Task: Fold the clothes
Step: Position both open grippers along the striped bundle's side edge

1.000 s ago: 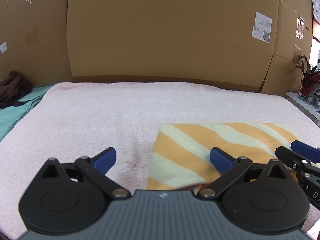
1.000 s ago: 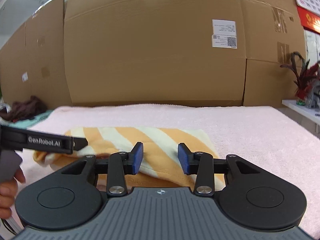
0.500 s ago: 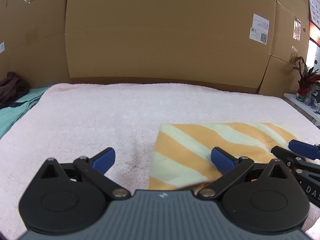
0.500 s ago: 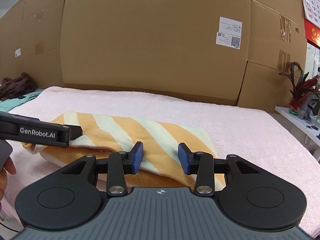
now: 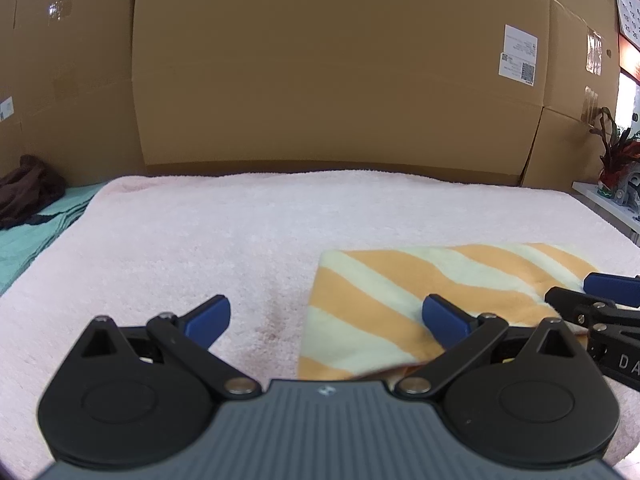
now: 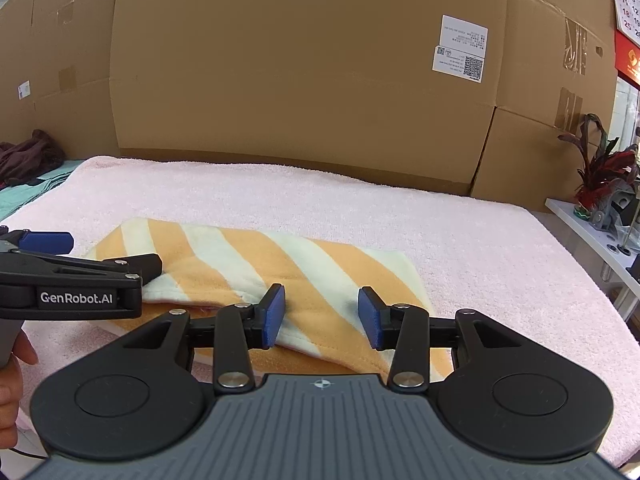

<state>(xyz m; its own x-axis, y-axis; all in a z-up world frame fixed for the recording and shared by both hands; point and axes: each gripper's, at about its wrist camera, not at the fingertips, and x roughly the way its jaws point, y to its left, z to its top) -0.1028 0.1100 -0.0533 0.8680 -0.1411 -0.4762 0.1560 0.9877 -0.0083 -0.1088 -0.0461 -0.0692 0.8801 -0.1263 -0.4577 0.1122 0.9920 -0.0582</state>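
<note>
Now squaring the folded striped towel (image 6: 276, 272) on the pink worktop (image 5: 240, 240)
Left gripper (image 5: 324, 316) wide, right gripper (image 6: 322, 312) half-open, just widened, holding nothing; press edges flat, avoid snagging layers

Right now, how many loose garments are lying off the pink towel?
1: a dark brown heap at far left, on the teal cloth beside the pink towel. More may lie outside the frames.

My work surface is covered by a pale pink terry towel (image 6: 460, 232) spread flat up to the cardboard boxes, with the folded orange-and-cream striped cloth (image 6: 256, 256) lying on it near me and teal fabric (image 5: 24, 240) with a dark brown garment (image 5: 28, 192) at its left end.
</note>
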